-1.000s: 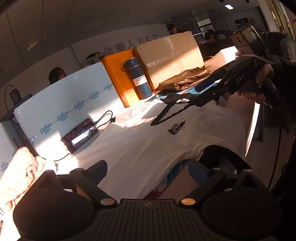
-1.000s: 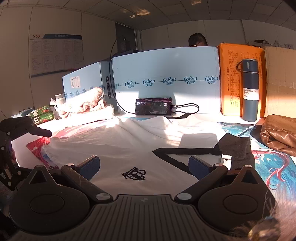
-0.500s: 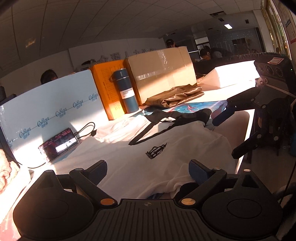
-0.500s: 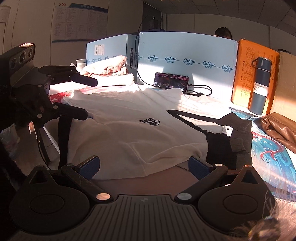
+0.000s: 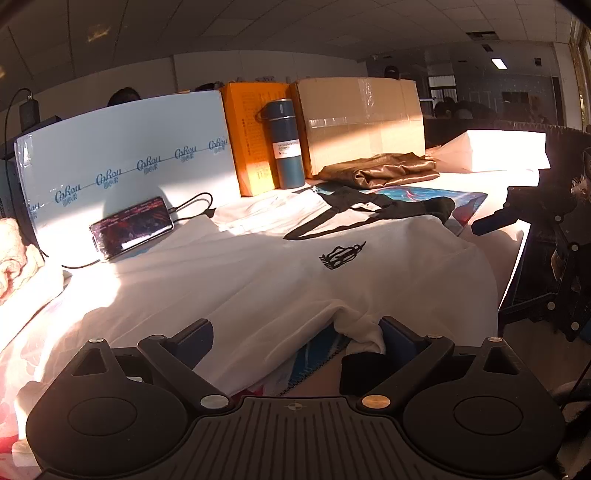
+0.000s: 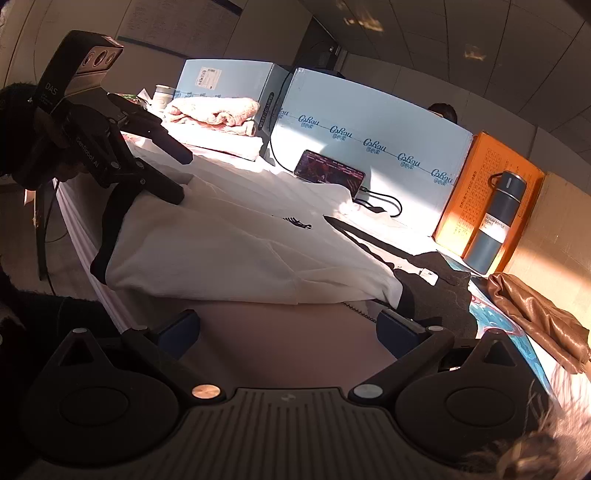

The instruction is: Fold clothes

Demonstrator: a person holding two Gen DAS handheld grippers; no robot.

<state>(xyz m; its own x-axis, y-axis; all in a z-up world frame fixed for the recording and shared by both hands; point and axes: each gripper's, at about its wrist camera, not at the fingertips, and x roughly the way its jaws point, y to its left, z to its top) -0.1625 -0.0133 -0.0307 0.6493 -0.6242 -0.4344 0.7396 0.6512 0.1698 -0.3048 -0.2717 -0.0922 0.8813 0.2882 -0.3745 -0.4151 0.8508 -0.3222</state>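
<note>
A phone leans on a blue board beside a flask.

An office or lab-style workroom, judging by the grid of ceiling tiles with a recessed light panel and the printed chart on the wall. Cartons as makeshift dividers along the table's back: a pale blue branded box, an orange carton, a taped cardboard box. Heads of seated people just behind.

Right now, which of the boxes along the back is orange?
The narrow orange box behind the blue flask; the pale blue board and brown carton flank it.
</note>
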